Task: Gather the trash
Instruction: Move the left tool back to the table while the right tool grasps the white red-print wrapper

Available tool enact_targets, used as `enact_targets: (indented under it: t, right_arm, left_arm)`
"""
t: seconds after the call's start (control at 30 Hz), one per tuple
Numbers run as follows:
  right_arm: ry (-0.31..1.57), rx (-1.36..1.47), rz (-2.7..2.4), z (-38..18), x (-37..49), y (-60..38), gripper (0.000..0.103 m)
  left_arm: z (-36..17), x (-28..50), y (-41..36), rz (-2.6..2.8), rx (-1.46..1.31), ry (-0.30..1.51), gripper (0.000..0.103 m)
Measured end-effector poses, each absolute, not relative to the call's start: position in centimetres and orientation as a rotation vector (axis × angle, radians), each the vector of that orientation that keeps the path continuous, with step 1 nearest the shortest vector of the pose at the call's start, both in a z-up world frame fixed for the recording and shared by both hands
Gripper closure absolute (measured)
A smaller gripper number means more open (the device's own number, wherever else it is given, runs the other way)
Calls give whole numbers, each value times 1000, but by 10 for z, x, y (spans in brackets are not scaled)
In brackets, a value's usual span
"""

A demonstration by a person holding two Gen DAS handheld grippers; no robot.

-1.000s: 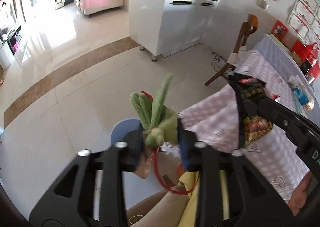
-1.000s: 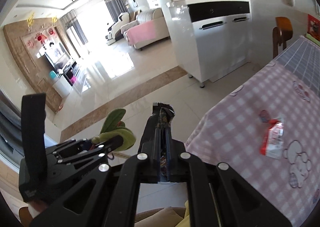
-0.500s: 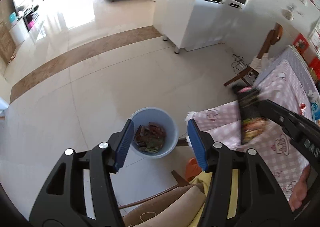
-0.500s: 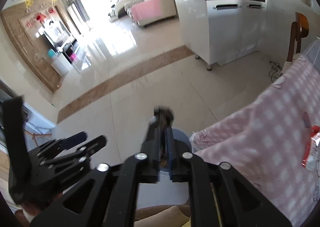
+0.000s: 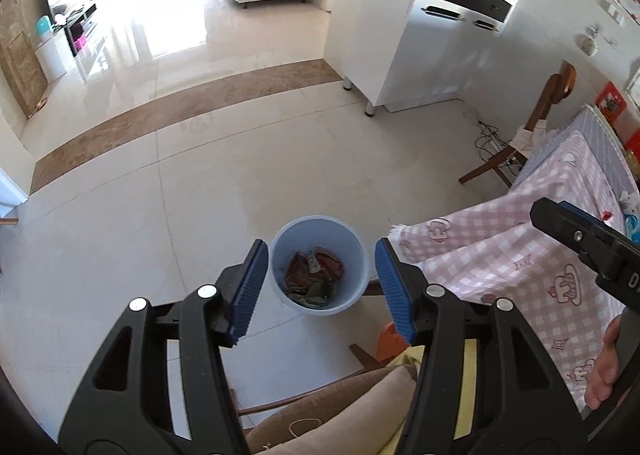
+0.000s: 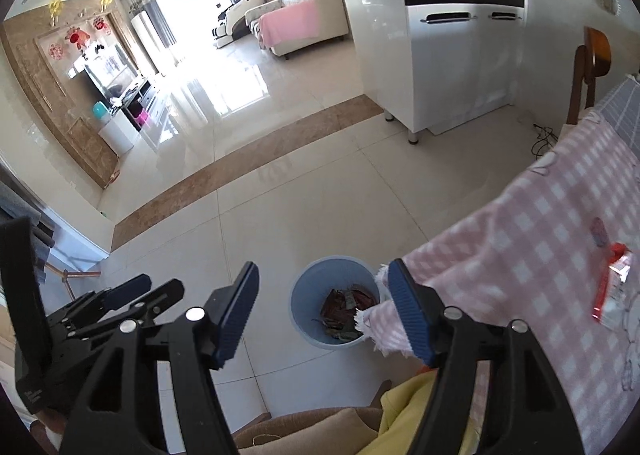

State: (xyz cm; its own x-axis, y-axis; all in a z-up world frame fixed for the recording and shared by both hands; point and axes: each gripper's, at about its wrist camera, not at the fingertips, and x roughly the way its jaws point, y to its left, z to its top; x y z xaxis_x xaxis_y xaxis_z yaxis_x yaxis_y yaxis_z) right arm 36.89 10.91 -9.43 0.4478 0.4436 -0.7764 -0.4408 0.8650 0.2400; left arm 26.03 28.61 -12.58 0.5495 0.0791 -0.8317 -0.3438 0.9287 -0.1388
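A light blue trash bin [image 5: 318, 267] stands on the tiled floor beside the table, with wrappers and green scraps [image 5: 314, 279] inside. It also shows in the right wrist view [image 6: 334, 305]. My left gripper [image 5: 320, 289] is open and empty, high above the bin. My right gripper [image 6: 324, 313] is open and empty, also above the bin, next to the table corner. A red and white wrapper [image 6: 612, 287] lies on the pink checked tablecloth [image 6: 540, 247].
The tablecloth [image 5: 520, 255] hangs over the table edge at right. A wooden chair [image 5: 532, 135] stands by the far end of the table. A white cabinet [image 5: 420, 39] is behind. A brown cushioned seat [image 5: 340, 415] is below the grippers.
My left gripper opened and the green scraps dropped into the bin. My right gripper then opened and its dark snack wrapper is gone from it. Both views tilted down towards the bin.
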Motion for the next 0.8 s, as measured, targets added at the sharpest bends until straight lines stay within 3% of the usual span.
enact_targets:
  t: [0.4, 0.8]
  right_arm:
    - [829, 49, 393, -56, 356, 11, 28]
    - [895, 135, 191, -88, 379, -77, 28]
  left_arm:
    - [-107, 276, 216, 118, -228, 925, 45]
    - [-84, 302, 150, -4, -162, 902, 41]
